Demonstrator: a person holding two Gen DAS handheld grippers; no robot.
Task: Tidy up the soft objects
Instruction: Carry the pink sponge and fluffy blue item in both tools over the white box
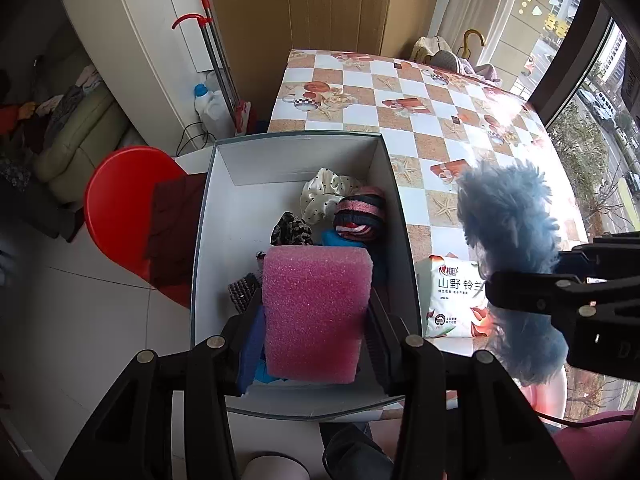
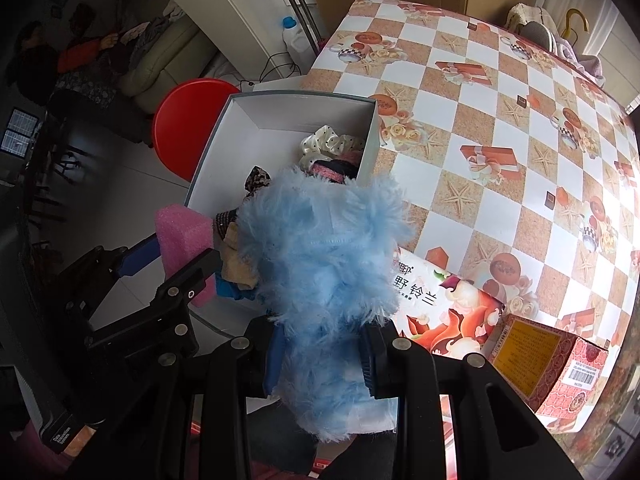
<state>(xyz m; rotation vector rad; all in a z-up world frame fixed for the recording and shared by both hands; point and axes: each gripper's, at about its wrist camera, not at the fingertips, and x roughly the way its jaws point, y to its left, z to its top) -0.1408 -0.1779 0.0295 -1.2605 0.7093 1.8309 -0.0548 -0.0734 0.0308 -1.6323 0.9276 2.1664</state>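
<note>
The left gripper [image 1: 314,316] pinches a pink foam sponge [image 1: 316,312] over the white box [image 1: 224,216] on the counter [image 2: 500,128]. The right gripper [image 2: 322,356] clamps a fluffy blue duster head [image 2: 324,264] beside it. Both look light, squashy; mid-body grips suit.

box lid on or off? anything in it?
Off and partly filled. The white box shows an open top, with a dotted scrunchie and other soft items along its right side; the left floor is bare.
</note>
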